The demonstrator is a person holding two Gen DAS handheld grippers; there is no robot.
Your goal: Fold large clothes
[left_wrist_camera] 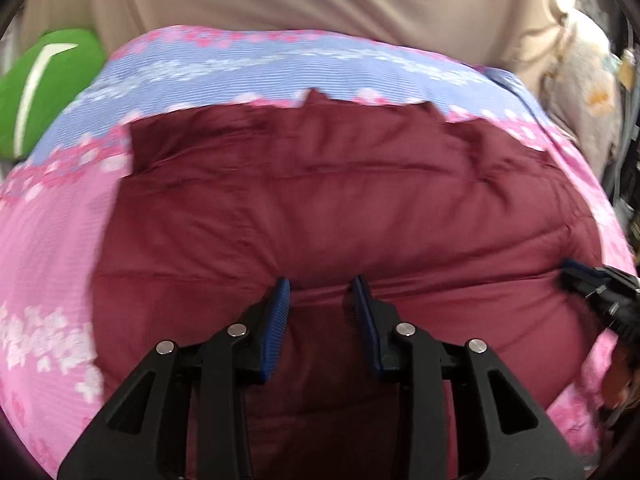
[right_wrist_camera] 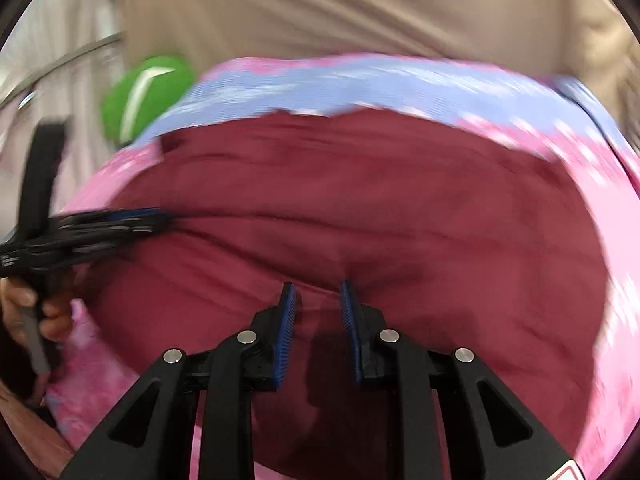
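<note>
two grippers, one garment: we see both hand-held tools over the same cloth, nothing lifted.
bed cover: a pink and lavender floral quilted cover (left_wrist_camera: 52,248) lies under everything and fills most of both views; a beige draped fabric (left_wrist_camera: 320,4) hangs behind it.
garment: the large maroon woven cloth garment (left_wrist_camera: 320,208) lies spread on the cover, roughly flattened, with a stepped far edge and long creases running across it; we judge one fold may already be in.
green cushion: a bright green cushion with a white stripe (left_wrist_camera: 48,84) sits at the far left, off the garment.
handling: we judge the cloth soft, light and limp, likely to sag and drag unless both ends rise together; thin layers could slip from the ribbed pads, so a pinch needs a full bite of fabric.
where to hold: we would take the near edge at two well-spaced points, or the near corners, and carry them toward the far edge.
left gripper (left_wrist_camera: 322,284): black frame, blue ribbed pads, jaws parted, nothing between them, tips just over the maroon cloth.
right gripper (right_wrist_camera: 318,286): same build, jaws parted a little narrower, also empty, tips near a puckered crease.
hand (right_wrist_camera: 36,312): in the right view a person's hand grips the left tool's handle.
</note>
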